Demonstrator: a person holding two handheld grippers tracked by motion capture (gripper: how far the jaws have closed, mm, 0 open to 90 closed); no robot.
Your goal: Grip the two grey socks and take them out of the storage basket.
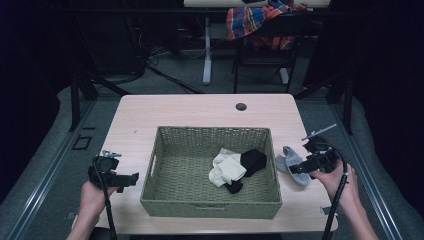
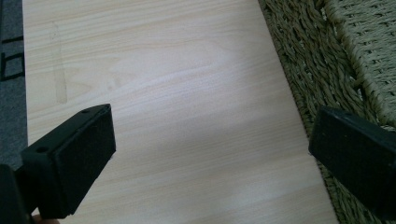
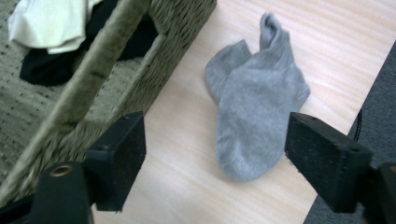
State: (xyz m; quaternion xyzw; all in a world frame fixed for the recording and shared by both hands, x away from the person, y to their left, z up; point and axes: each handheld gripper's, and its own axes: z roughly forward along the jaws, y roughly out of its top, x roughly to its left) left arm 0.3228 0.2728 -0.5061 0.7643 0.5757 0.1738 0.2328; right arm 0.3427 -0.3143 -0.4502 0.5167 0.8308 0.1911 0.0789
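Observation:
A green woven basket stands in the middle of the pale wooden table. Inside it lie a white sock and a black sock. A pair of grey socks lies flat on the table just right of the basket. My right gripper hovers over the grey socks, open, its jaws apart above them and touching nothing. The basket's wall, the white sock and the black sock show to its left. My left gripper is open over bare wood, beside the basket's side.
A round cable hole sits near the table's far edge. Behind the table stands a chair with a plaid cloth draped on it, and a desk leg. Grey floor borders the table on both sides.

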